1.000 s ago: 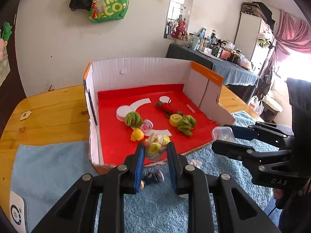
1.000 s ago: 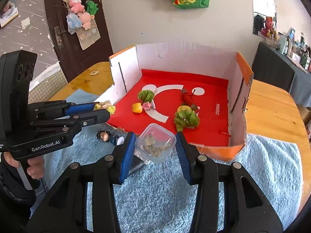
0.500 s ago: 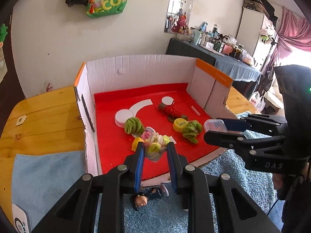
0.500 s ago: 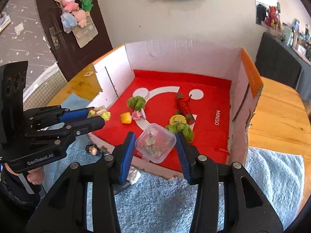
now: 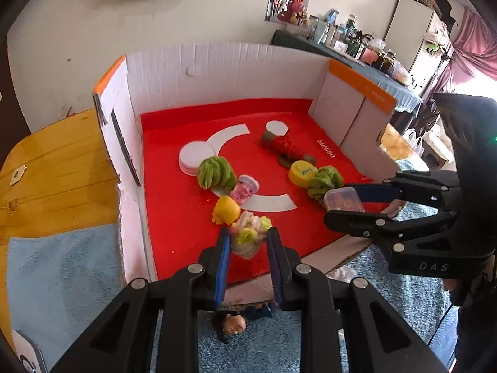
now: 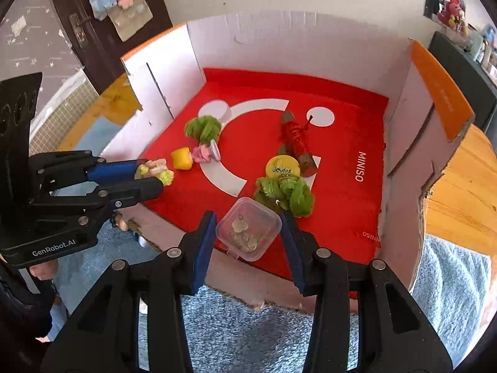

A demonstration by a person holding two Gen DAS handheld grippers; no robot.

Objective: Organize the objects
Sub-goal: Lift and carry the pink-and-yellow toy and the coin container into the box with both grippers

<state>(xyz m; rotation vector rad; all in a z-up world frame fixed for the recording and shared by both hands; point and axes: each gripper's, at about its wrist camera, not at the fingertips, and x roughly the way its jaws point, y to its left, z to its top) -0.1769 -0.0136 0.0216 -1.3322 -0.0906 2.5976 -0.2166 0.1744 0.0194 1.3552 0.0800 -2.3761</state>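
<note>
My left gripper (image 5: 248,237) is shut on a small pale pink and green fluffy toy (image 5: 248,233), held over the near edge of the red-floored cardboard box (image 5: 174,217). The same toy (image 6: 157,169) shows in the right wrist view at the tips of the left gripper (image 6: 149,175). My right gripper (image 6: 248,223) is shut on a small clear plastic box (image 6: 248,228) with little pieces inside, above the box's front edge. In the left wrist view that clear box (image 5: 343,199) sits between the right gripper's fingers (image 5: 372,192).
Inside the box lie two green yarn bundles (image 6: 284,191) (image 6: 202,126), a yellow piece (image 6: 181,158), a pink piece (image 6: 203,152), a yellow lid (image 6: 282,166) and a red-wrapped stick (image 6: 295,141). A small doll figure (image 5: 233,323) lies on the blue towel (image 5: 59,273). White cardboard walls (image 5: 217,74) enclose three sides.
Both grippers have moved forward and tilted down, carrying the fluffy toy and the clear box from over the towel to over the box's red floor. The doll stayed on the towel.
</note>
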